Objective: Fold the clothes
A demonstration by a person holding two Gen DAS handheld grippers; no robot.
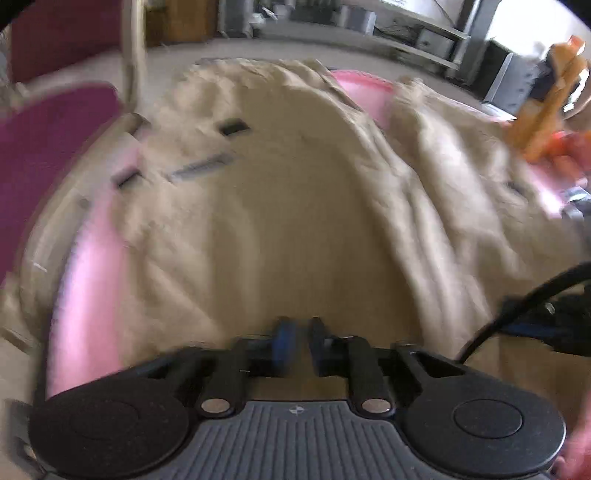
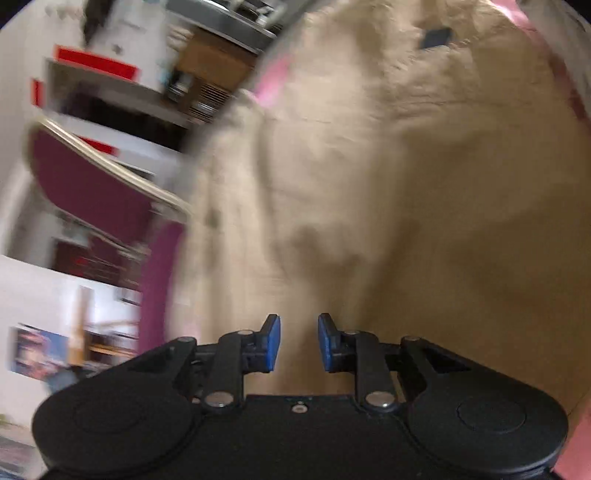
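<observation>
A beige garment (image 1: 280, 206) lies spread over a pink-covered table (image 1: 92, 266), with dark belt loops and a zip line near its far left. My left gripper (image 1: 300, 332) hovers over its near edge, blue pads a narrow gap apart with beige cloth showing between them; the view is blurred and I cannot tell whether they pinch it. In the right wrist view the same garment (image 2: 388, 184) fills the frame. My right gripper (image 2: 298, 339) is open and empty above it. An orange gripper (image 1: 546, 110) shows at the far right of the left wrist view.
Maroon chairs (image 1: 44, 147) stand at the table's left side, one also in the right wrist view (image 2: 92, 184). Shelves and desks (image 1: 406, 29) line the back of the room. A black cable (image 1: 517, 306) crosses the right side near my left gripper.
</observation>
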